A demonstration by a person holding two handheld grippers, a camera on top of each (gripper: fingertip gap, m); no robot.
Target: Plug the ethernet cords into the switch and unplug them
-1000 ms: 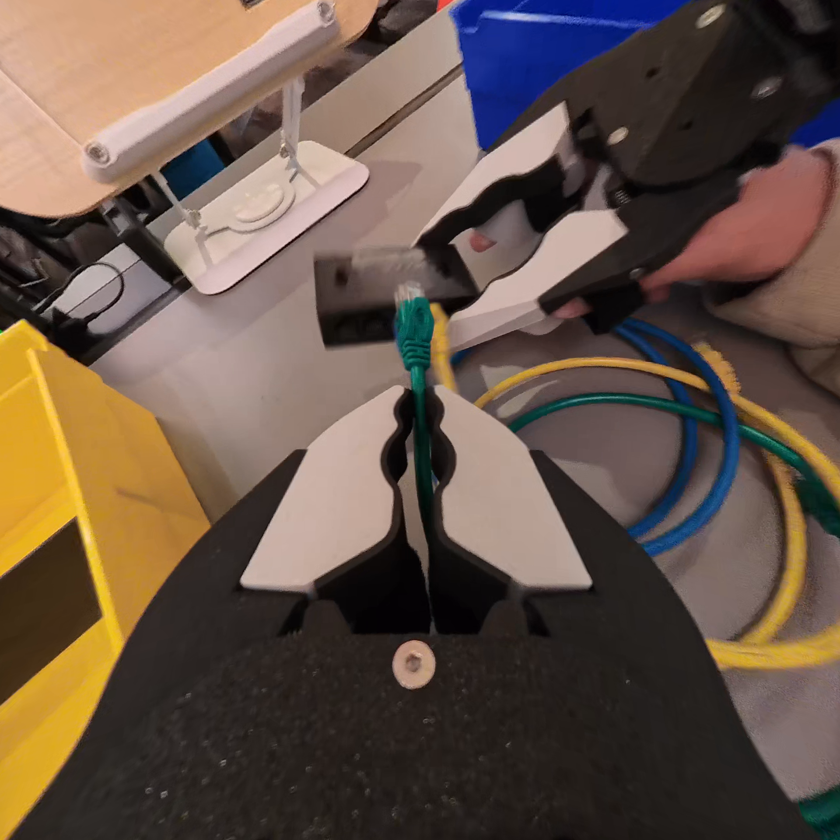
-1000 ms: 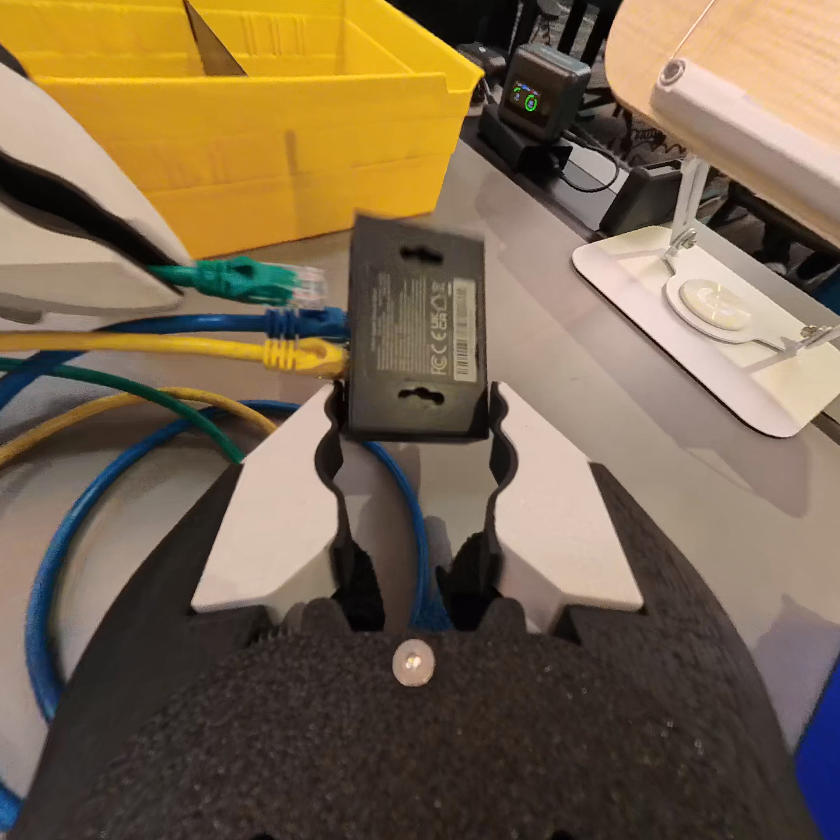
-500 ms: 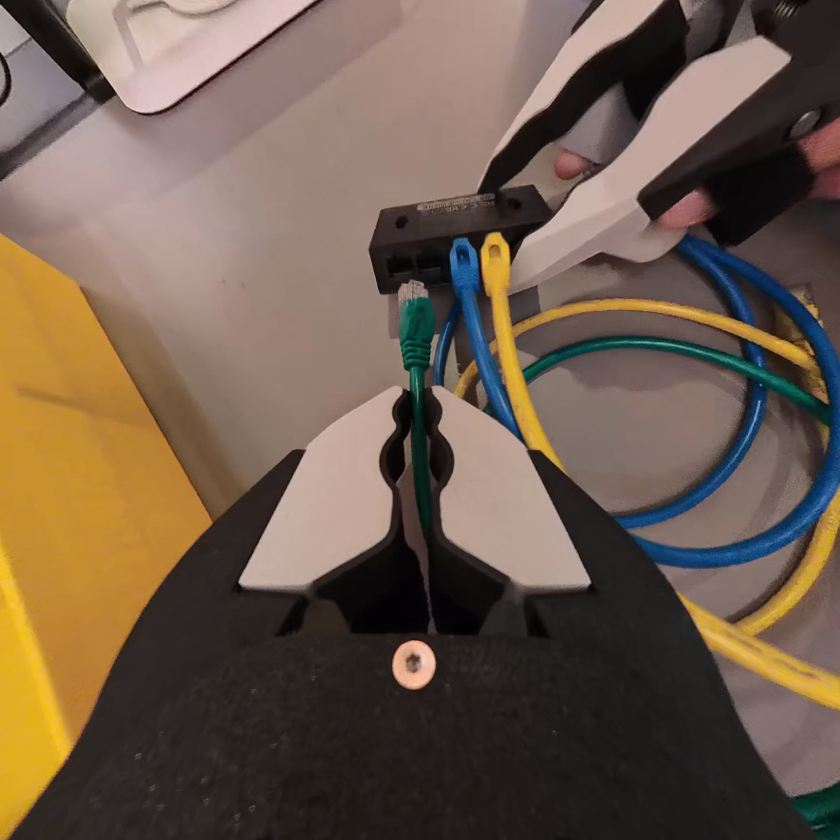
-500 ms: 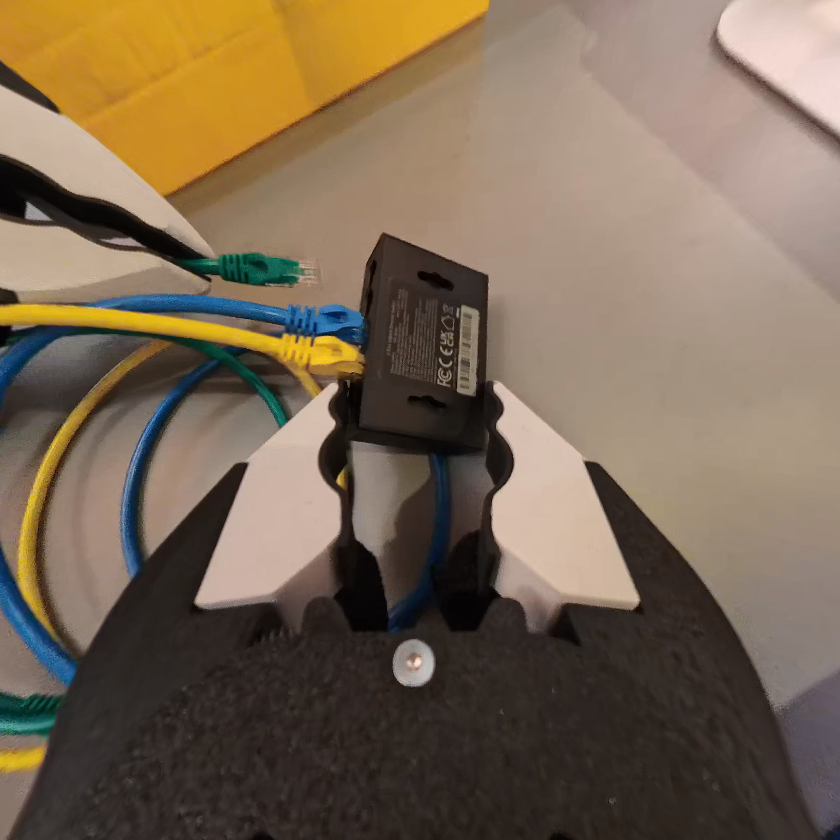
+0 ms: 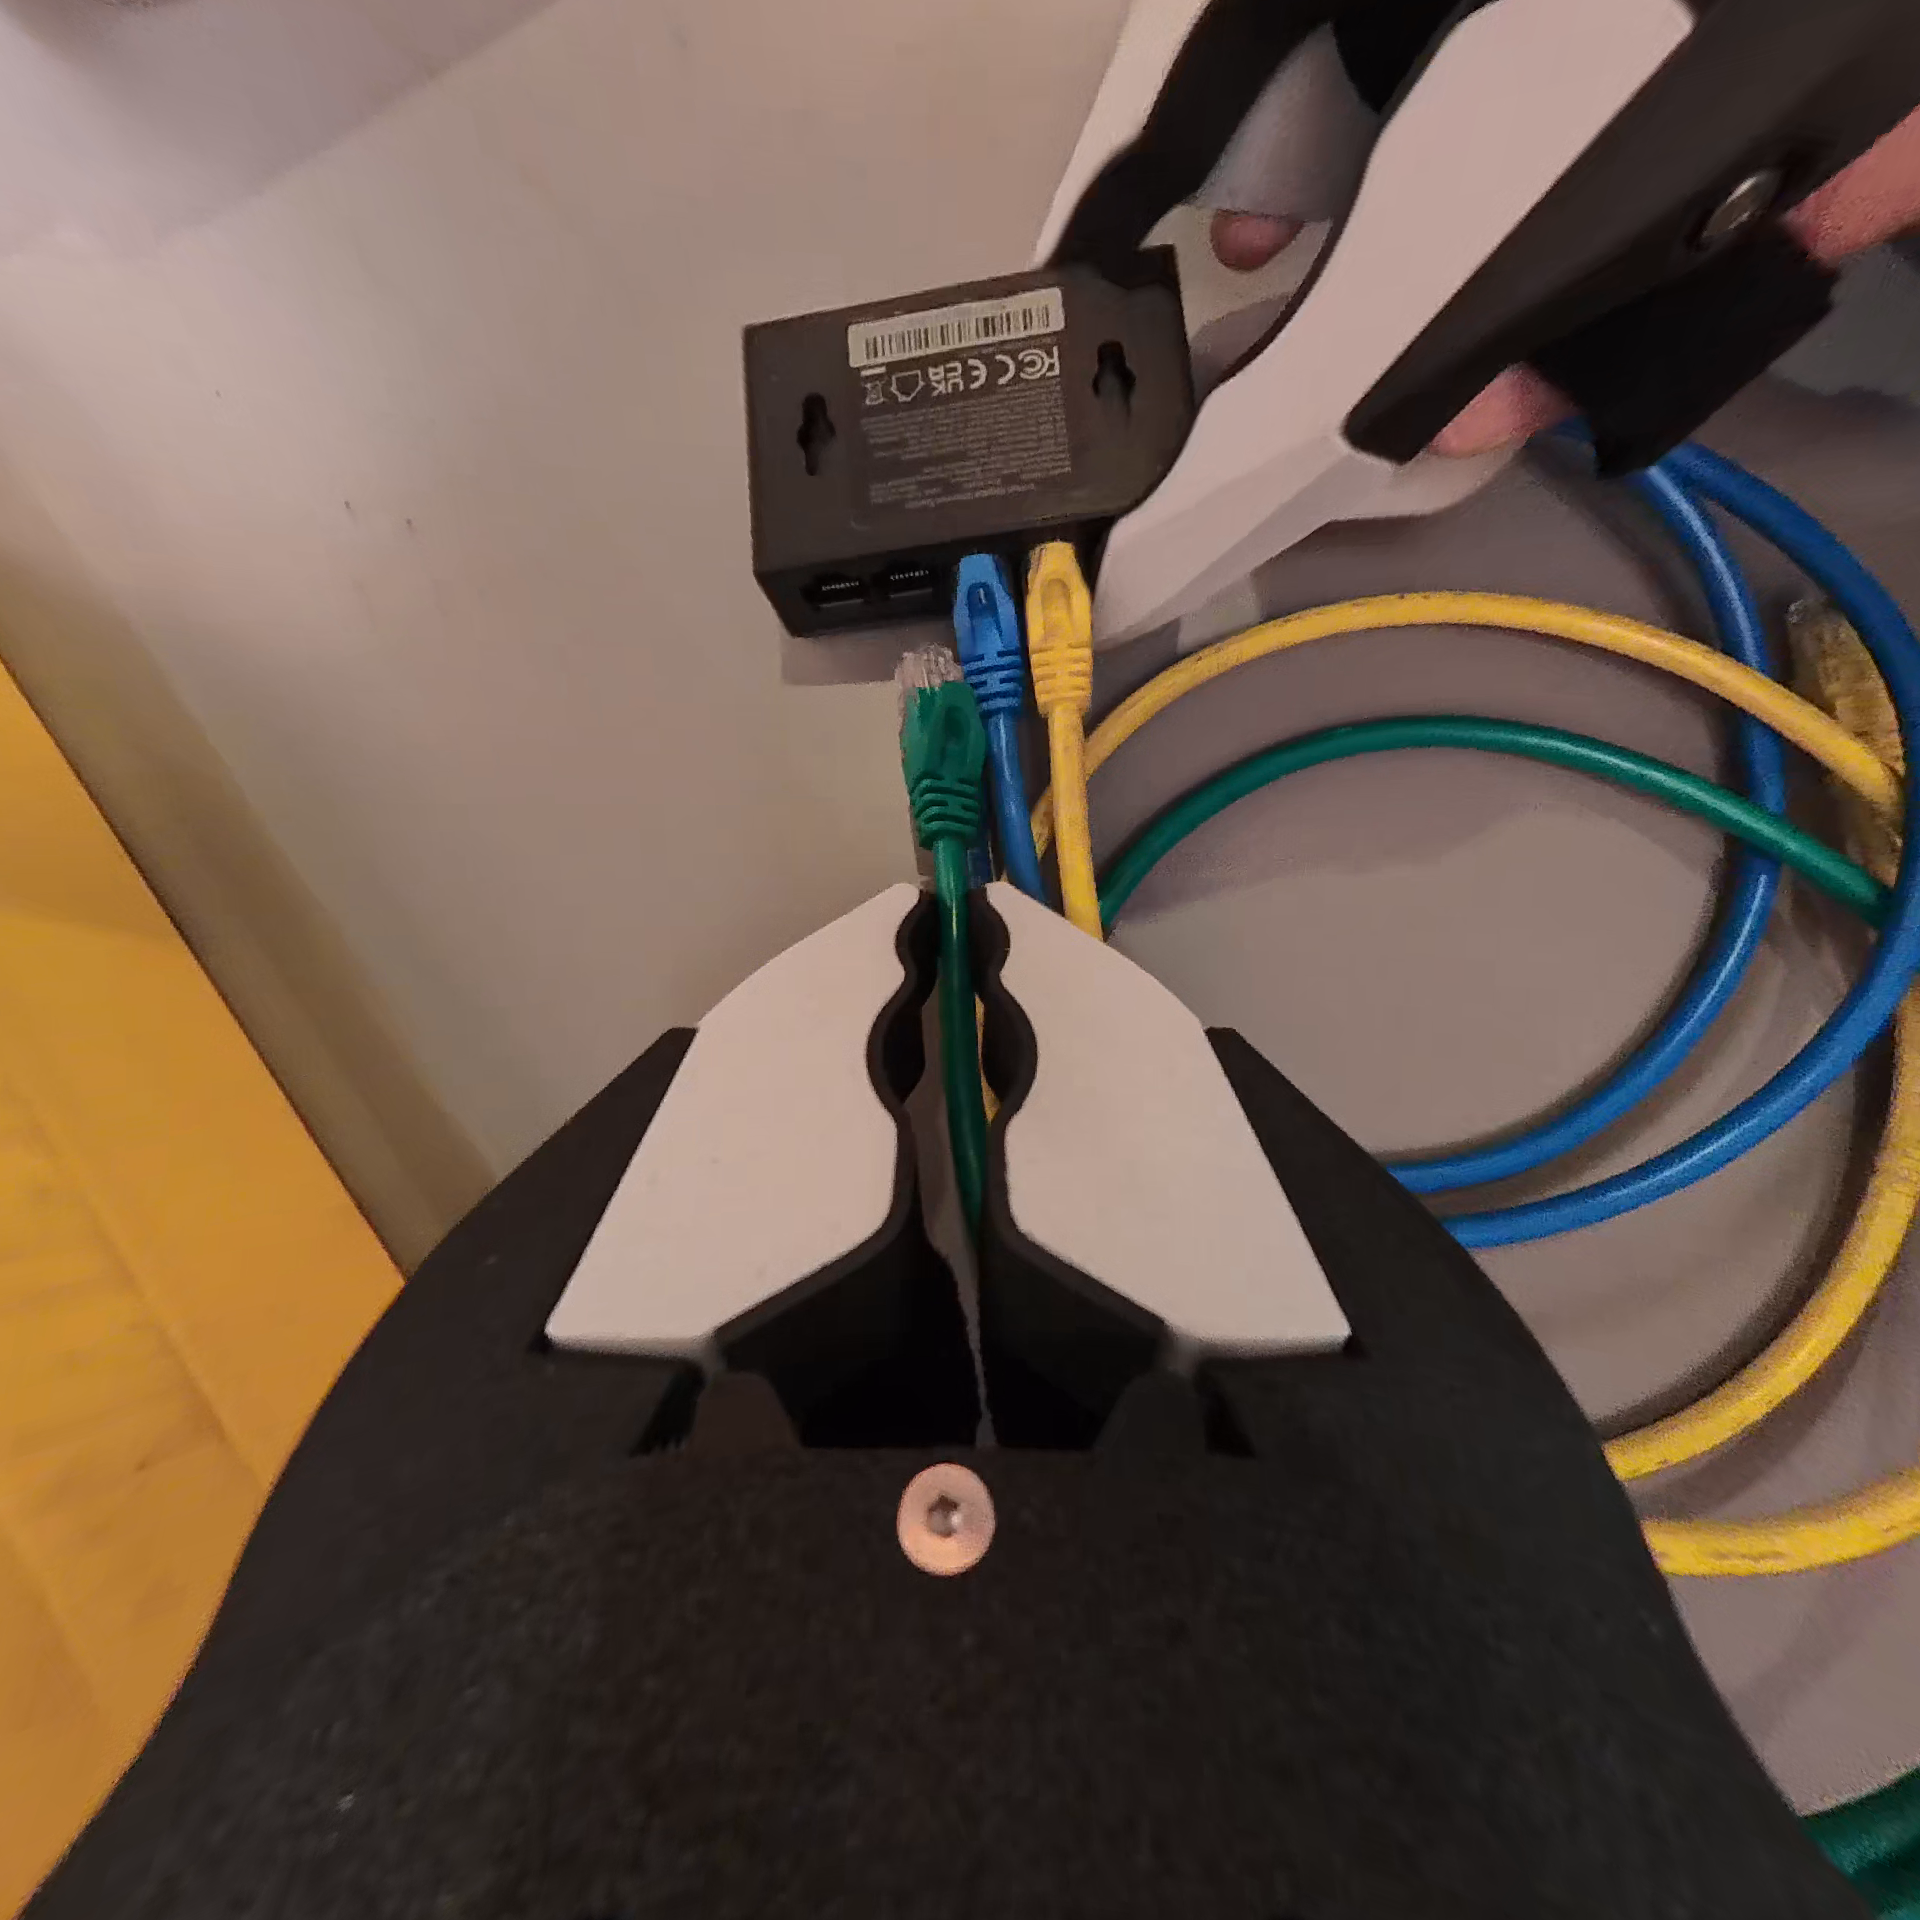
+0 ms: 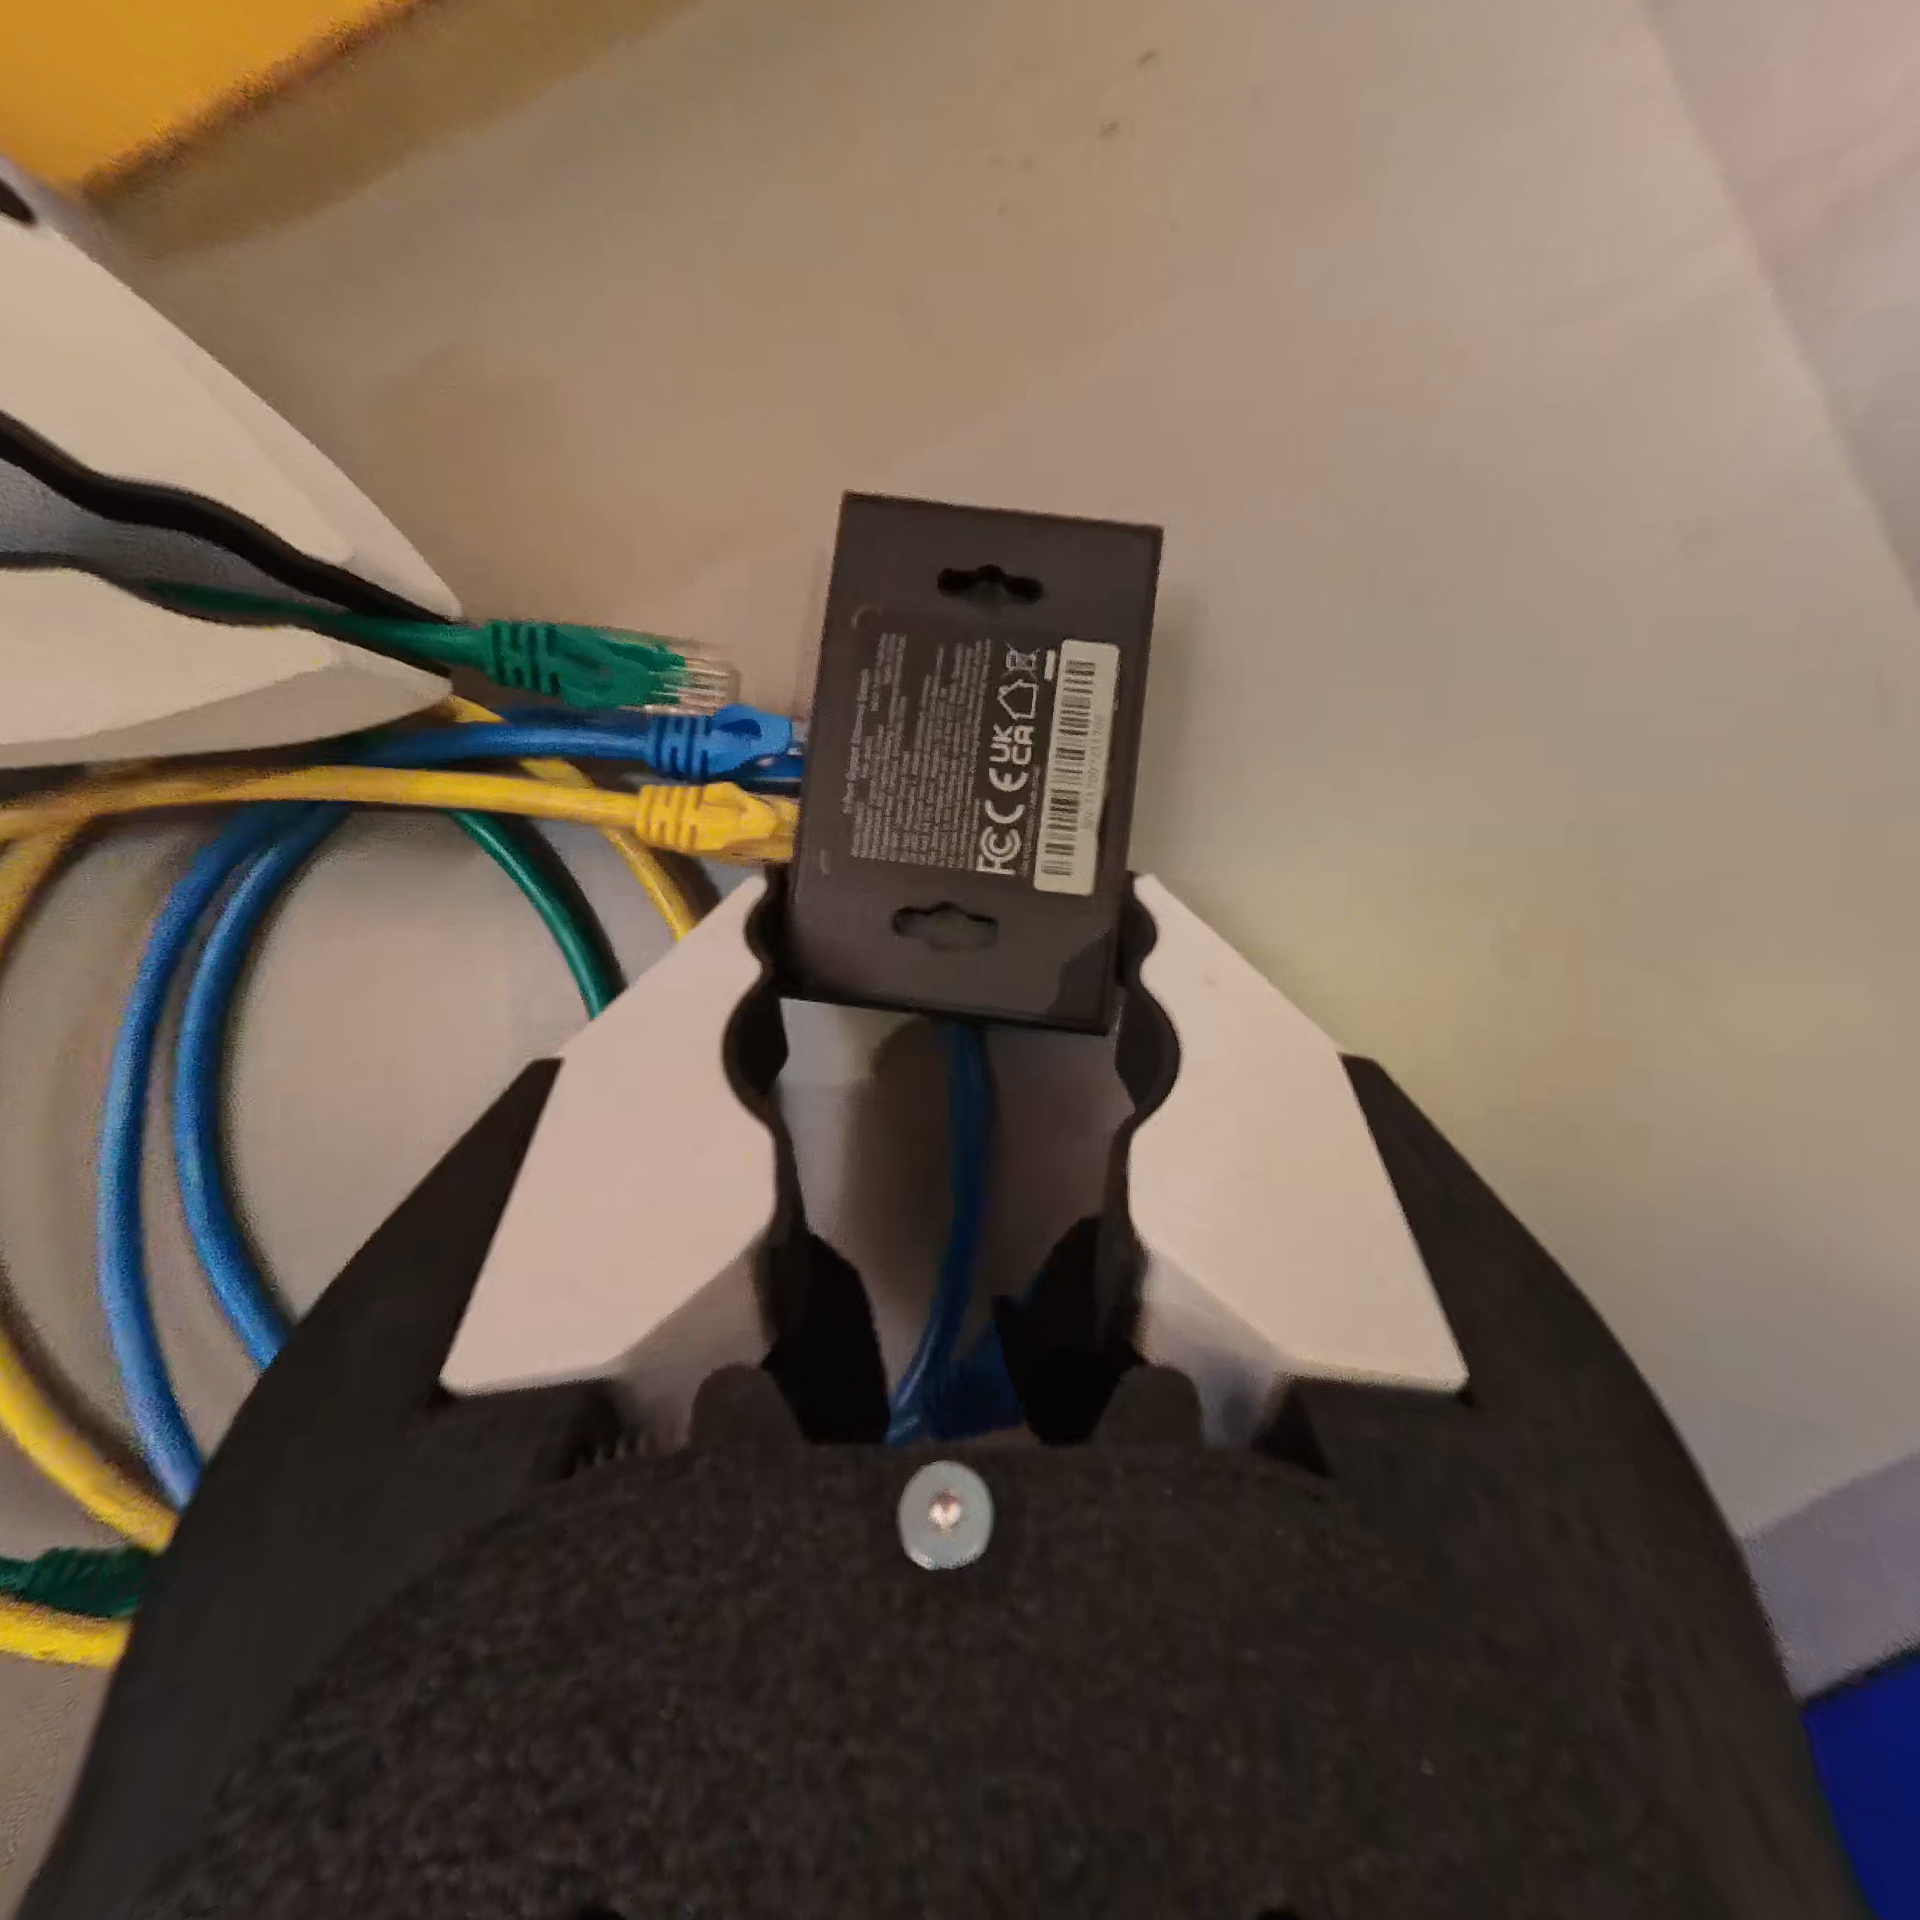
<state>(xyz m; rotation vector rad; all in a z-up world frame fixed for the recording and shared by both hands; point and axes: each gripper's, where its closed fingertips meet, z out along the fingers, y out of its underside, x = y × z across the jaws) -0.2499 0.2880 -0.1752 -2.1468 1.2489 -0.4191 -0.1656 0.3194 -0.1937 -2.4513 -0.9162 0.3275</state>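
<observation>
left gripper (image 5: 951,899): I've got its white fingers pinched together on the thin green ethernet cord (image 5: 940,769), a little behind the boot, so the clear plug sticks out in front where I can aim it.

right gripper (image 6: 945,935): clamped across one short end of the small black plastic switch box (image 6: 977,748). I think holding it there braces the box against the push and leaves the port side free.

switch position: underside facing up, ports facing my left gripper. It's low over the pale grey tabletop (image 5: 499,436); can't tell if it's actually resting on it.

already in: blue ethernet cord (image 5: 987,644) and yellow ethernet cord (image 5: 1058,634), seated side by side in the ports nearest the right gripper.

free ports: two empty ones (image 5: 873,587) on the far side from the right gripper.

green plug: just short of the port face, not in, and it sits beside the blue boot rather than square to the empty port next to it. My guess is it needs a small nudge sideways before the push.

slack: the rest of the cords loop on the table behind, so nothing looks like it's tugging.

writing: white barcode sticker (image 6: 1075,764) plus printed certification marks and fine print on the underside. Not copying any of it.

also around: yellow plastic bin (image 5: 125,1195) at the left edge.
</observation>
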